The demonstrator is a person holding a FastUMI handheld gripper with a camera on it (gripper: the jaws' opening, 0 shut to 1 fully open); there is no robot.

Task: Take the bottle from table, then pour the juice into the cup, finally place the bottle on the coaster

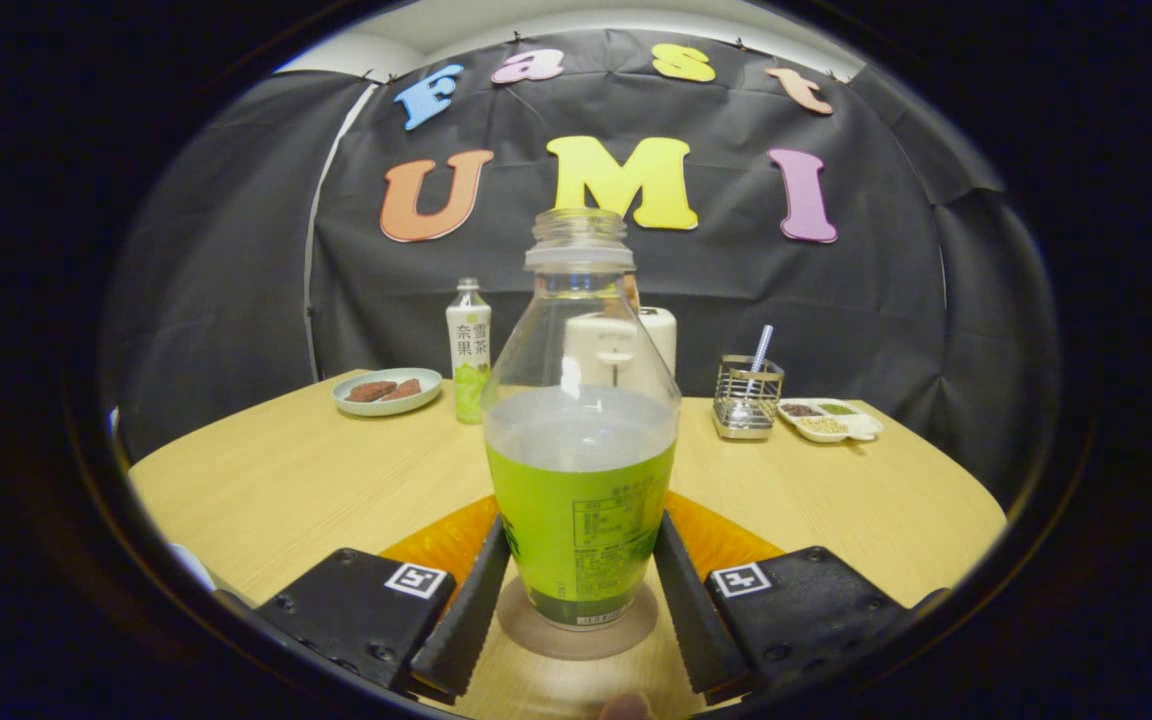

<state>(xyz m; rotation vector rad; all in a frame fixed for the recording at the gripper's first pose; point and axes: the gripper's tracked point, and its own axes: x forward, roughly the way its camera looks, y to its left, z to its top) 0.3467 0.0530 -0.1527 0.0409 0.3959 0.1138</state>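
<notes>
Gripper view: gripper [581, 580] level, jaws touching both sides of upright bottle [581, 470] on coaster [576, 632].

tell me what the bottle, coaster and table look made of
Bottle: clear, glossy plastic by the look, since the wall shows through its upper half; a green printed label wraps the lower part. It stands between the gripper fingers. Coaster: thin, matte disc, possibly cork or card. Table: pale wood-grain top, likely laminate.

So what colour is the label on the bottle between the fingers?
Green with small dark print; the bottle is clear above it, seen in the gripper view.
</notes>
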